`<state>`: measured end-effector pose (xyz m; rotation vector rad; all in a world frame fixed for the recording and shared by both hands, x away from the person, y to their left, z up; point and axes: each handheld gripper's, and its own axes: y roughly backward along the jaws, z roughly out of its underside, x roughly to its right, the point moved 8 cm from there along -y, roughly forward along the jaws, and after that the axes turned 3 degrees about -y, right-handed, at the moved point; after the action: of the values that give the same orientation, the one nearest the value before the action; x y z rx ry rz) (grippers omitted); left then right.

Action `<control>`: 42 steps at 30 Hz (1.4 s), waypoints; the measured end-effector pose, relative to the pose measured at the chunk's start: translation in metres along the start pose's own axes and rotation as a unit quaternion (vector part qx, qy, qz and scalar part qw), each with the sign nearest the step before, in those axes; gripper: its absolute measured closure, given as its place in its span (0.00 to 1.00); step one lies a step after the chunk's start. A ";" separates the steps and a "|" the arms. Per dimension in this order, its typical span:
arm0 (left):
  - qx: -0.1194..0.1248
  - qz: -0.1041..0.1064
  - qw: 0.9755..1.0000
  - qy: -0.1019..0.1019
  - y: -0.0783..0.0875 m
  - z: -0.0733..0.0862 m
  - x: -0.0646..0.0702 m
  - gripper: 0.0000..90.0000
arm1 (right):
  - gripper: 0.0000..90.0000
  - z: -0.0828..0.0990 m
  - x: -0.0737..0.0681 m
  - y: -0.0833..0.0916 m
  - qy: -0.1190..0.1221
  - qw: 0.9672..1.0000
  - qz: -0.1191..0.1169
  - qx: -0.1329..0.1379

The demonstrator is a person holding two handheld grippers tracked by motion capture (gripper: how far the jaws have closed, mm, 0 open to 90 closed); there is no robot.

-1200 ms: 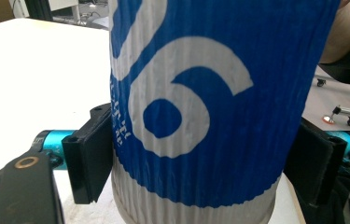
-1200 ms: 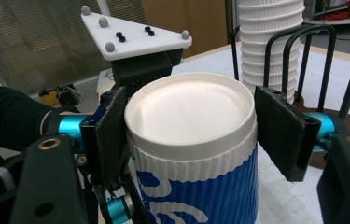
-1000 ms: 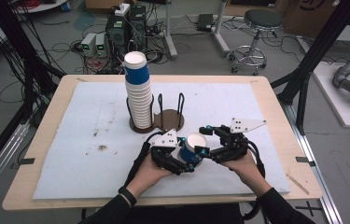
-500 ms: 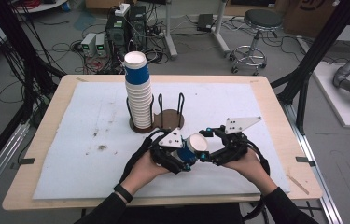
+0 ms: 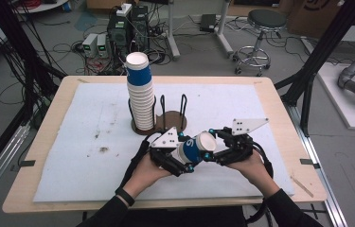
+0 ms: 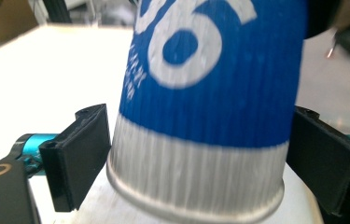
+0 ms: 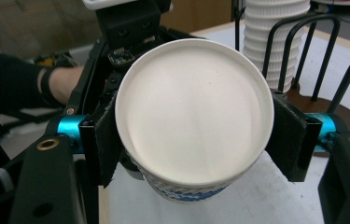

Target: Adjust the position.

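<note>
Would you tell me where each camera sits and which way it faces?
High view: above the wooden table's near side, facing forward and down; both forearms, left gripper, right gripper show.
Left gripper view: rides that gripper, whose jaws, just opening, flank the blue and white paper cup.
Right gripper view: faces the cup's white top; its jaws, just closing, grip the rim.
Shared: the cup.

Bright, even light; close-up blur

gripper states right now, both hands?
Left gripper: jaws just opened, pads stand off the blue paper cup between them.
Right gripper: jaws just closed, shut on the cup near its rim.
</note>
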<state>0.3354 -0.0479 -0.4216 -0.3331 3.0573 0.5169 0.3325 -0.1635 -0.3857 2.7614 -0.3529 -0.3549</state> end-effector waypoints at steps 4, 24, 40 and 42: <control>0.026 0.011 1.000 0.014 0.001 -0.001 -0.001 0.11 | 0.32 -0.004 0.000 0.005 -0.012 0.999 -0.012 0.027; -0.075 0.026 0.997 -0.018 0.009 0.003 -0.002 0.21 | 0.24 0.000 0.003 0.005 0.006 1.000 -0.001 -0.026; -0.108 0.012 0.993 -0.045 0.006 0.003 0.001 0.19 | 0.30 0.015 0.001 -0.005 0.030 0.995 0.005 -0.099; -0.077 0.014 0.996 -0.037 0.008 0.000 0.000 0.16 | 0.31 0.011 0.002 -0.002 0.021 0.996 -0.004 -0.082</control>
<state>0.3334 -0.0409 -0.4189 -0.2684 2.9617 0.7502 0.3313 -0.1657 -0.3970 2.6067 -0.2891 -0.3118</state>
